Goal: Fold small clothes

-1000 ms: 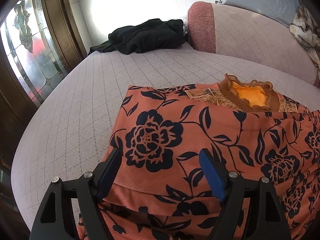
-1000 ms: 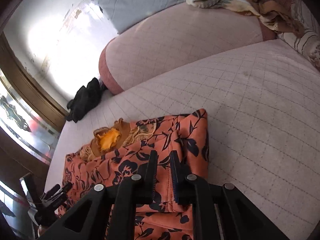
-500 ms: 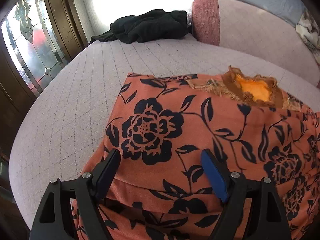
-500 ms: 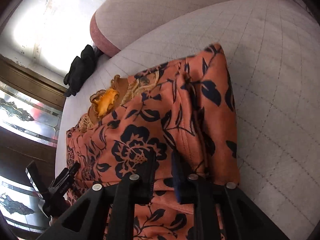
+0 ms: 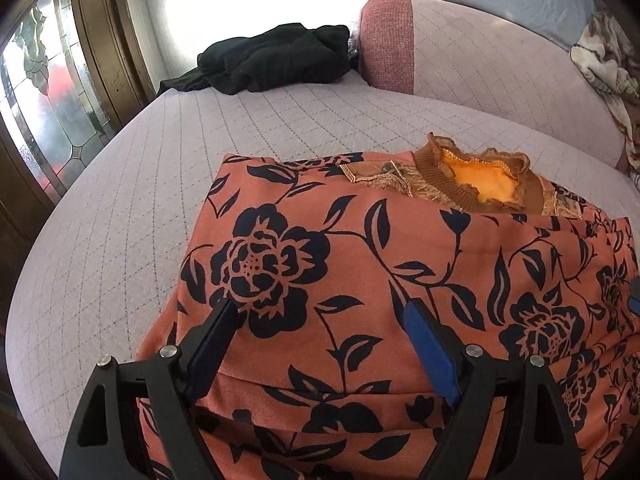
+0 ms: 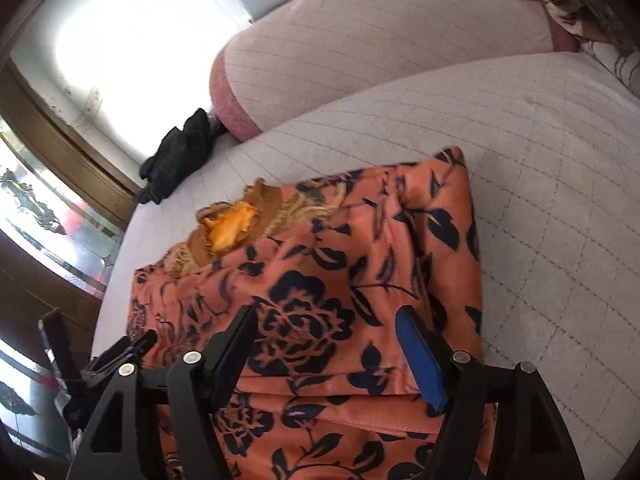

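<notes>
An orange garment with dark navy flowers (image 5: 360, 280) lies folded on the quilted bed; its brown ruffled collar with yellow lining (image 5: 480, 176) shows at the far end. It also shows in the right wrist view (image 6: 340, 280). My left gripper (image 5: 320, 320) is open, its jaws spread over the garment's near left part, holding nothing. My right gripper (image 6: 324, 324) is open over the garment's near right part, holding nothing. The left gripper's body (image 6: 100, 364) shows at the lower left of the right wrist view.
The pale lilac quilted mattress (image 5: 160, 200) surrounds the garment. A black garment (image 5: 272, 60) lies at the far end by a pink headboard cushion (image 5: 460, 48). A patterned blanket (image 5: 608, 64) lies far right. A wooden stained-glass door (image 5: 60, 100) stands left.
My right gripper was shut on the garment's fold and carried it forward over the garment; now it has opened and let go. My left gripper stayed open and shifted slightly.
</notes>
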A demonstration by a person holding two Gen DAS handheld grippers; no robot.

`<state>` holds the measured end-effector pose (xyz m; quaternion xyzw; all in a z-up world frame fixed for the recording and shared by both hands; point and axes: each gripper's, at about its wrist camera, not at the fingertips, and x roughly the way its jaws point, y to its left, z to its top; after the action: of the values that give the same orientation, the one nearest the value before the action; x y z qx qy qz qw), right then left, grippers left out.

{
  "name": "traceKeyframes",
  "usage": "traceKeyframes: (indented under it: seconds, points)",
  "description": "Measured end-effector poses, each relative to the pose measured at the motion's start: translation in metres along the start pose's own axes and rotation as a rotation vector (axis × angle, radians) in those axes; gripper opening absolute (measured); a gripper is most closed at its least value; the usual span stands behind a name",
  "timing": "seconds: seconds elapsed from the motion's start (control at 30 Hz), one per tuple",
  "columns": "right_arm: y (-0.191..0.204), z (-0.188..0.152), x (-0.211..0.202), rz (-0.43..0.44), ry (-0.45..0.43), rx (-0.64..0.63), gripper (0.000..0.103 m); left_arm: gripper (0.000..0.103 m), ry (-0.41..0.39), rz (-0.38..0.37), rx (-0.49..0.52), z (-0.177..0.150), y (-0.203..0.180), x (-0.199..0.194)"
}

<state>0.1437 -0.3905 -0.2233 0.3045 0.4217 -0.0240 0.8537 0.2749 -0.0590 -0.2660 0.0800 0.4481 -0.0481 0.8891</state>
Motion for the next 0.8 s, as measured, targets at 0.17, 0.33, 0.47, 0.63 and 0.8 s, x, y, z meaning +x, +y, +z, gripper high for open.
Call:
traceKeyframes:
  seconds: [0.17,0.33,0.47,0.63,0.8]
  points:
    - [-0.016,-0.022,-0.047,0.031,-0.023,0.124,0.056,0.097,-0.013,0.024,0.012,-0.005,-0.002,0.005]
    - [-0.038,-0.096,-0.136,0.066,-0.106,0.144,0.057,0.097,-0.037,0.043,0.019,-0.022,0.007,-0.019]
    - [-0.066,-0.142,-0.172,0.054,-0.135,0.220,0.058,0.097,-0.076,0.005,0.031,-0.057,0.008,-0.062]
    - [-0.065,-0.168,-0.204,0.101,-0.236,0.220,0.058,0.097,-0.078,-0.017,0.082,-0.116,0.018,-0.099]
    - [-0.052,-0.187,-0.211,0.127,-0.239,0.158,0.059,0.097,-0.111,0.057,0.075,-0.135,0.035,-0.124]
